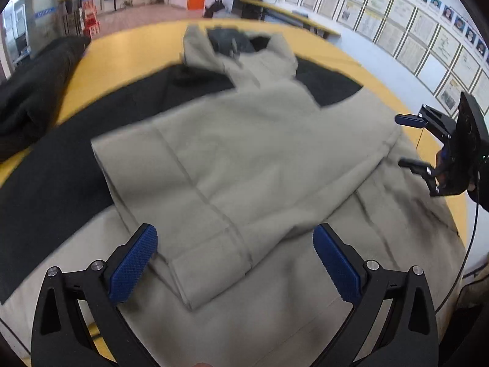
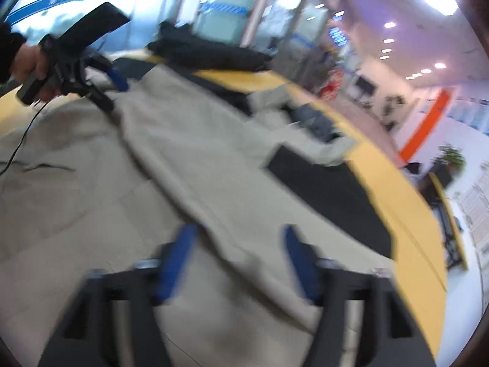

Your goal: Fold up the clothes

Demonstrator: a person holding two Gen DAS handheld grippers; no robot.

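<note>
A beige hooded jacket (image 1: 259,159) with black panels lies spread on the yellow table (image 1: 128,46). One beige sleeve (image 1: 214,244) is folded across its body. My left gripper (image 1: 235,238) is open and empty, just above the sleeve cuff. My right gripper (image 1: 403,140) shows at the right edge of the left wrist view, open, over the jacket's right side. In the blurred right wrist view the right gripper (image 2: 238,244) is open above the beige fabric (image 2: 183,153), and the left gripper (image 2: 113,91) is open at the upper left.
A pile of black clothing (image 1: 33,91) sits at the table's left end; it also shows in the right wrist view (image 2: 207,49). The jacket's hood (image 1: 232,42) lies at the far edge. A cable (image 1: 470,244) hangs from the right gripper.
</note>
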